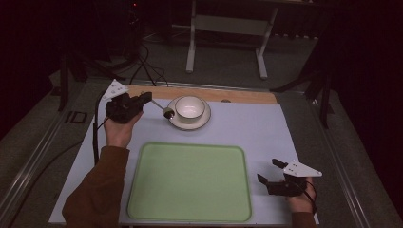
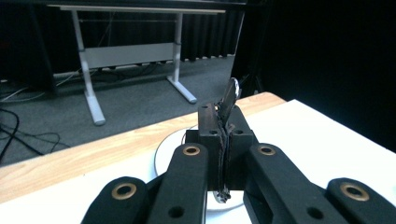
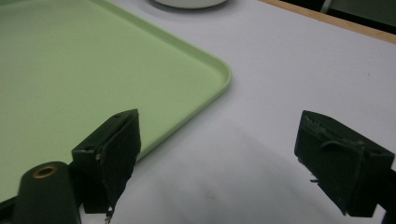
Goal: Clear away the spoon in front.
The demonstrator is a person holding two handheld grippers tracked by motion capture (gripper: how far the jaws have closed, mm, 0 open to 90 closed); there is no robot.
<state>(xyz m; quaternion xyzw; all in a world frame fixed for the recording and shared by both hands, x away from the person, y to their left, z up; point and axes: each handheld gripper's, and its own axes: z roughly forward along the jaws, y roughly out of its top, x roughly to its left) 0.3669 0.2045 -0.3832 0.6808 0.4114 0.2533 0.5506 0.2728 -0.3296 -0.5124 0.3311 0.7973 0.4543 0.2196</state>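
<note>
A white cup (image 1: 190,106) stands on a white saucer (image 1: 202,122) at the back of the table. My left gripper (image 1: 146,99) is shut on the handle of a metal spoon (image 1: 161,108), whose bowl end hangs over the saucer's left rim. In the left gripper view the jaws (image 2: 219,116) are pressed together with the spoon (image 2: 231,93) sticking out past them, above the saucer (image 2: 164,149). My right gripper (image 1: 268,171) rests open at the table's front right. Its view has nothing between its fingers (image 3: 116,149), beside the green tray (image 3: 93,65).
A large light-green tray (image 1: 190,183) lies at the front middle of the white table top (image 1: 256,128). A wooden strip (image 1: 237,96) runs along the back edge. Beyond it stand a white desk frame (image 1: 192,42) and cables on a grey floor.
</note>
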